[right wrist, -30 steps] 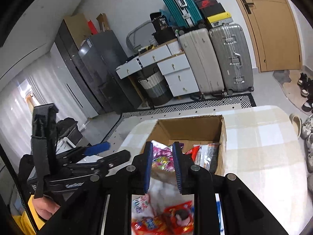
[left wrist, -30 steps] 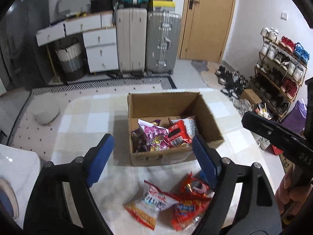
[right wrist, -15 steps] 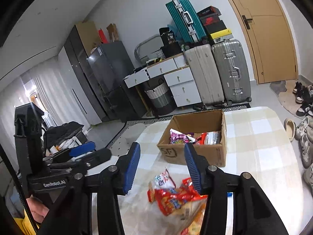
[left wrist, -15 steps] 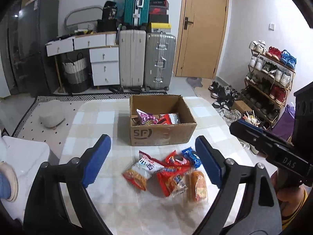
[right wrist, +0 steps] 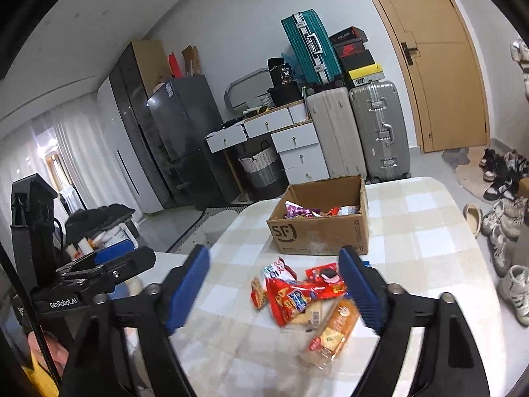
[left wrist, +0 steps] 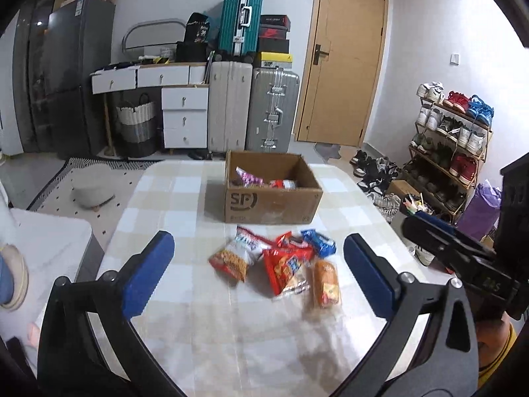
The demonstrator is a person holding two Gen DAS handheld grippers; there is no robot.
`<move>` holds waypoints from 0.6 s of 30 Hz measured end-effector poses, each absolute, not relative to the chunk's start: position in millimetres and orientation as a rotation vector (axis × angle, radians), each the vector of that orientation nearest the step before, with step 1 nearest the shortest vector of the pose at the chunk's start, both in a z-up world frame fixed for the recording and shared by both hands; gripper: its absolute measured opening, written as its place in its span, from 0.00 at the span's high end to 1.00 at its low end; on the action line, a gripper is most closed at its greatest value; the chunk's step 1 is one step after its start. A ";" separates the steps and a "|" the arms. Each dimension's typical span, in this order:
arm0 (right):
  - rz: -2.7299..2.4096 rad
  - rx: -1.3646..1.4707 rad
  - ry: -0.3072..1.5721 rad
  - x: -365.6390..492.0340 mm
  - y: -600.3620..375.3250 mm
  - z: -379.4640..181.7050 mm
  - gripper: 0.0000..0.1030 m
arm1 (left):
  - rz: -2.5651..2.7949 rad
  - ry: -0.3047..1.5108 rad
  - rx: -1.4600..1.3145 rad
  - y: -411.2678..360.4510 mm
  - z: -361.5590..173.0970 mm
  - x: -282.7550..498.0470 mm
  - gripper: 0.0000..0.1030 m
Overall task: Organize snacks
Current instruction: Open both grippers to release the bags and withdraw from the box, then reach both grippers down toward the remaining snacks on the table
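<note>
My left tongs (left wrist: 258,271) hung above the near part of the bench (left wrist: 185,198), their blue pads spread wide apart and holding nothing. My right tongs (right wrist: 274,287) were likewise spread wide and empty, framing the loose snacks from the other side.

The cardboard box (left wrist: 272,203) sat near the far middle of the checked bench, open side up, its printed long wall facing me, with a few packets (left wrist: 246,178) lying inside.

Just in front of the box lay a small heap of snacks. An orange bread packet (left wrist: 326,283) lay nearest me on the right, its long axis running roughly toward and away from me. A red cracker bag (left wrist: 286,269) touched its left side, tilted and partly overlapping it. A white-and-orange bag (left wrist: 236,254) lay to the left, slanting from the box down toward my left. A small blue packet (left wrist: 319,241) sat at the back right of the heap, angled across.
</note>
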State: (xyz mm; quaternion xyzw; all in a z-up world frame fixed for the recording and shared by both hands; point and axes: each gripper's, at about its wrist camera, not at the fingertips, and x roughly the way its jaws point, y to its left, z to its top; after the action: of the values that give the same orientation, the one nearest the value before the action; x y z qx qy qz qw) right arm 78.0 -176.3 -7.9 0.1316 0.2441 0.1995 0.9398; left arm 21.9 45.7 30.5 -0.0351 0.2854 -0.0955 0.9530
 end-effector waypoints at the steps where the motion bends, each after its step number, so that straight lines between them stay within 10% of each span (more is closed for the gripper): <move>1: 0.404 0.259 0.494 73.5 -174.7 -10.3 0.14 | -0.195 0.591 -0.071 47.4 24.9 17.7 0.01; 18: 0.367 0.240 0.671 97.4 -170.6 -95.1 0.11 | -0.199 0.812 -0.075 45.2 -72.4 72.7 0.01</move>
State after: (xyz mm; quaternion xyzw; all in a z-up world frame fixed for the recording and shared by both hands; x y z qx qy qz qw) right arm 97.4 -170.6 -95.1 0.1168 0.3266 0.1787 0.9207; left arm 72.7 45.2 -72.4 -0.0364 0.3942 -0.0967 0.9132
